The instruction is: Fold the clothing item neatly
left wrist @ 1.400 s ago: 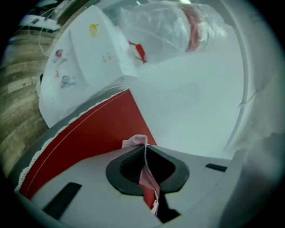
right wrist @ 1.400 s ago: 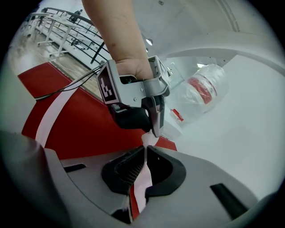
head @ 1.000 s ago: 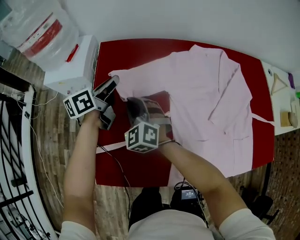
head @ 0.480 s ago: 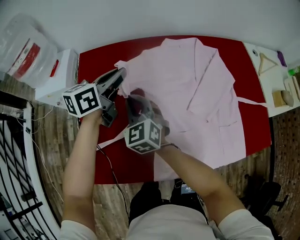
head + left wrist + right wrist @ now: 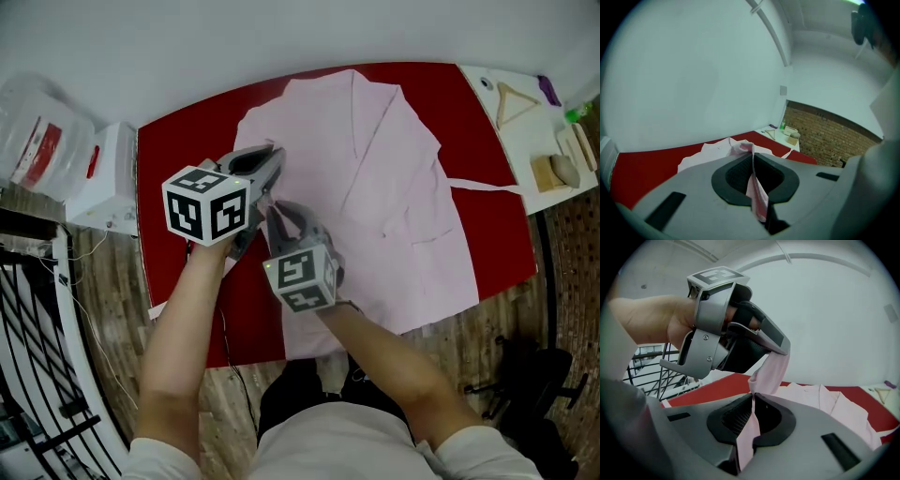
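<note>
A pale pink robe-like garment (image 5: 384,178) lies spread, front up, on the red table (image 5: 173,141). Its left sleeve is lifted off the table and carried over the garment's body. My left gripper (image 5: 271,169) is shut on the sleeve's end, and pink cloth (image 5: 754,187) shows pinched between its dark pads. My right gripper (image 5: 278,214) sits just below it, shut on the same sleeve (image 5: 749,427) a little further along. In the right gripper view the left gripper (image 5: 780,347) hangs close above, with the sleeve strip (image 5: 771,373) stretched between the two.
A white box (image 5: 101,178) and a clear plastic bag (image 5: 37,141) stand left of the table. A white side table (image 5: 525,117) with a wooden hanger (image 5: 516,94) is at the right. A black railing (image 5: 33,347) and a cable (image 5: 223,328) are on the wooden floor.
Both grippers have moved right across the table and risen, carrying the sleeve from the table's left part over the garment's body. Both have rolled at the wrist.
</note>
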Available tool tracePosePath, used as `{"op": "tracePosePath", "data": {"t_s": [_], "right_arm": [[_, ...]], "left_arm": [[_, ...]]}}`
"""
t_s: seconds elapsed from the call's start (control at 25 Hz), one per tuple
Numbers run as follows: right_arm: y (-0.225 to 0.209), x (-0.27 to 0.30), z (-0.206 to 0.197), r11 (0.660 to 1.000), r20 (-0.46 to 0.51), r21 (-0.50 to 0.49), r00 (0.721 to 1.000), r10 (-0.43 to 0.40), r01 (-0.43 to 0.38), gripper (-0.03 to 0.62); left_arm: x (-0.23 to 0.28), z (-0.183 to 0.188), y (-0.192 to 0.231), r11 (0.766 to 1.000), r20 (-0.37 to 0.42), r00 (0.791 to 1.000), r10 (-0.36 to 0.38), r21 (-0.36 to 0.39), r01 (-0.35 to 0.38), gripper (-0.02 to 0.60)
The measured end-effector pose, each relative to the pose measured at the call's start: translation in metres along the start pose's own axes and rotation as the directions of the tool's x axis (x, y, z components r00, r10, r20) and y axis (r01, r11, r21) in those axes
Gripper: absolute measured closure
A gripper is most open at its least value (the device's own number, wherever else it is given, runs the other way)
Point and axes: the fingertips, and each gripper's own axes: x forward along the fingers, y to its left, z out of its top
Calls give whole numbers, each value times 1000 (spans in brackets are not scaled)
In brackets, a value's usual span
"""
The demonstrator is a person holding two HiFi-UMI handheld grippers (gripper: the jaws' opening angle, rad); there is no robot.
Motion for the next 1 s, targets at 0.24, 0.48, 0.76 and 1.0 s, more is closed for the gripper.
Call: {"op": "tracePosePath", "data": {"t_s": [0.24,0.48,0.76,1.0], "right_arm": [[-28,-23,-16,998,-11,63,1000,-17,18,565],[-53,-46,-35,990,-24,140,999,-32,35,565],[-85,-72,-70,972,-66,223,996,-55,68,565],[-112,-84,-104,948,-116,302,991,-68,100,565]], "left_arm": [[39,-11,-37,999,-77,997,-18,36,21,566],[73,-20,-74,996,-130,990,-50,68,59,566],[116,-47,-122,988,-207,974,-95,99,118,566],[151,-69,-145,989,-242,965,-99,84,122,566]]}}
